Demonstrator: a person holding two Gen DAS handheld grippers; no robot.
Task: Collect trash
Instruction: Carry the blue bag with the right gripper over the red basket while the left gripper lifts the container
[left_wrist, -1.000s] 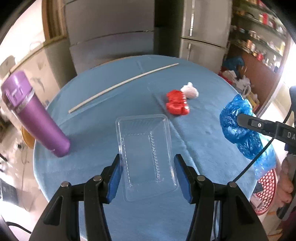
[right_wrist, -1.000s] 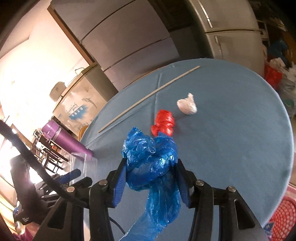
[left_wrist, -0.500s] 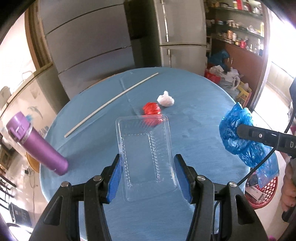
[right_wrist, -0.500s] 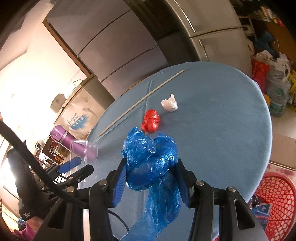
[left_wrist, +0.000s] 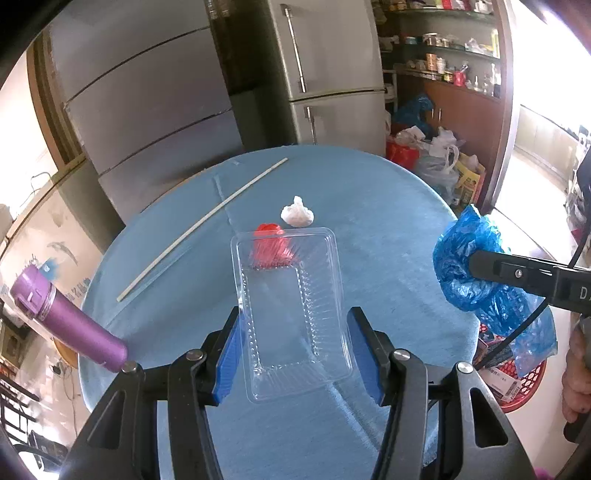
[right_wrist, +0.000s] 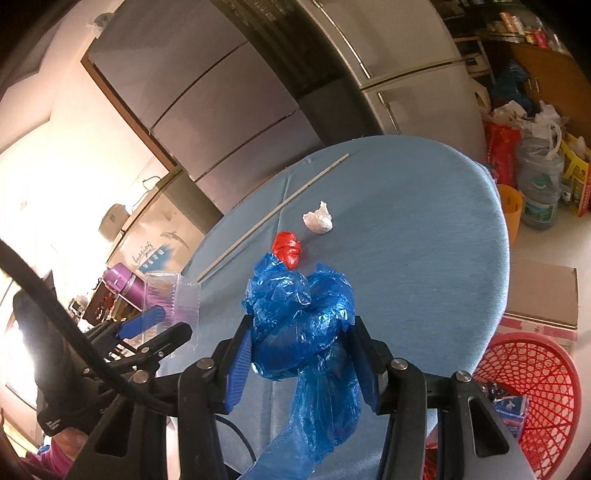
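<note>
The left gripper (left_wrist: 293, 347) grips a clear plastic tray (left_wrist: 290, 306) between its blue pads above the blue tablecloth (left_wrist: 388, 236). The right gripper (right_wrist: 301, 363) is clamped on a crumpled blue plastic bag (right_wrist: 301, 321), whose tail hangs below the jaws. On the table lie a red wrapper (right_wrist: 287, 248), a white paper wad (right_wrist: 318, 220) beside it, and a long pale stick (left_wrist: 201, 229). Only the left view shows the purple bottle (left_wrist: 68, 328) whole at the table's edge; the right view alone shows the red basket (right_wrist: 528, 384) on the floor and a cardboard box (right_wrist: 541, 295) near it.
</note>
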